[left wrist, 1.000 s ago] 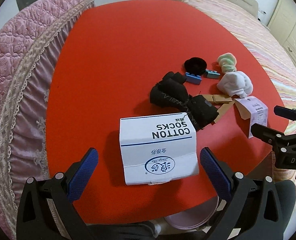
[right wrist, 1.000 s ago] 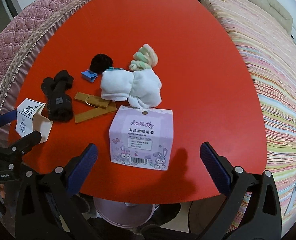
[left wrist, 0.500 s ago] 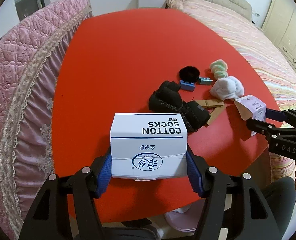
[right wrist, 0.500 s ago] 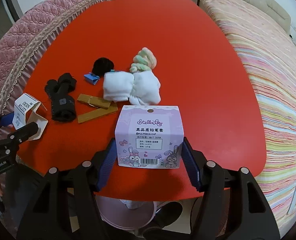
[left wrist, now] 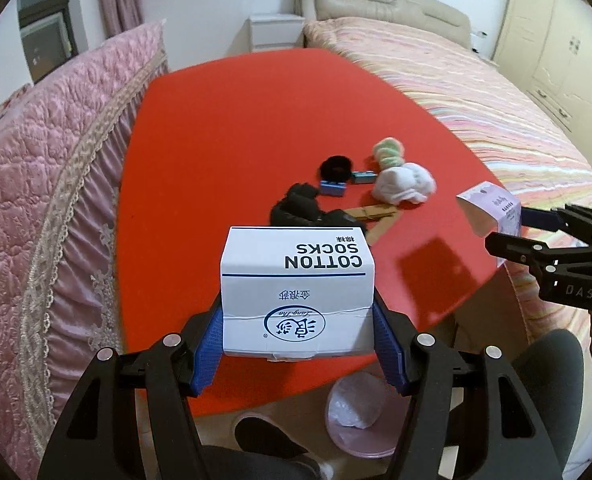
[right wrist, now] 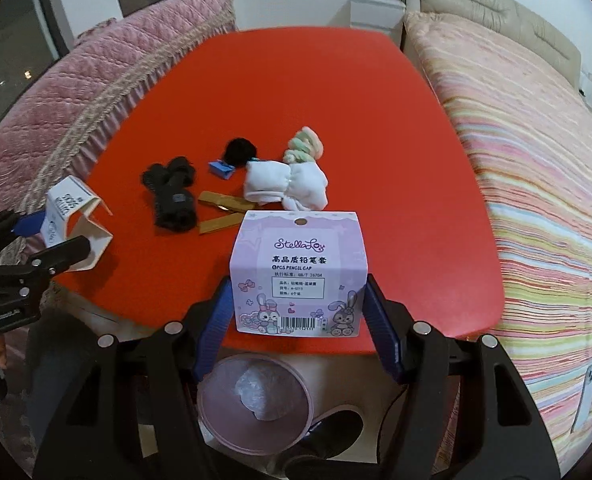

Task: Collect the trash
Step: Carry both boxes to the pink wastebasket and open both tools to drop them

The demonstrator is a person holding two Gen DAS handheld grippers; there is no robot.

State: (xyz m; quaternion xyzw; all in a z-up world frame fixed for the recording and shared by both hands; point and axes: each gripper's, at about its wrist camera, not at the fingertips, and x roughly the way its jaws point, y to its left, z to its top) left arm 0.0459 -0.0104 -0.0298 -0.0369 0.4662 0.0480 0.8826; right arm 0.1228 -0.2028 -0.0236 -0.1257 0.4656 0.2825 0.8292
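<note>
My left gripper (left wrist: 297,354) is shut on a white "COTTON SOCKS" carton (left wrist: 297,292) and holds it above the near edge of the red table (left wrist: 232,128). The carton also shows at the left of the right wrist view (right wrist: 70,216). My right gripper (right wrist: 297,330) is shut on a purple "StellaLou" pencil-cap box (right wrist: 299,272), lifted over the table's near edge. That box also shows at the right of the left wrist view (left wrist: 491,210). A pink trash bin (right wrist: 254,392) with a clear liner stands on the floor below the right gripper, also seen in the left wrist view (left wrist: 359,412).
On the table lie black socks (right wrist: 172,196), white socks (right wrist: 286,184), a pastel sock roll (right wrist: 303,144), a black scrunchie (right wrist: 240,150), blue clips (right wrist: 220,168) and wooden clothespins (right wrist: 220,212). A pink quilted bed (left wrist: 36,184) is left, a striped bed (right wrist: 535,168) right.
Both grippers closed on their boxes, then lifted them off the table and drew them back toward the near edge. The bin has come into view below.
</note>
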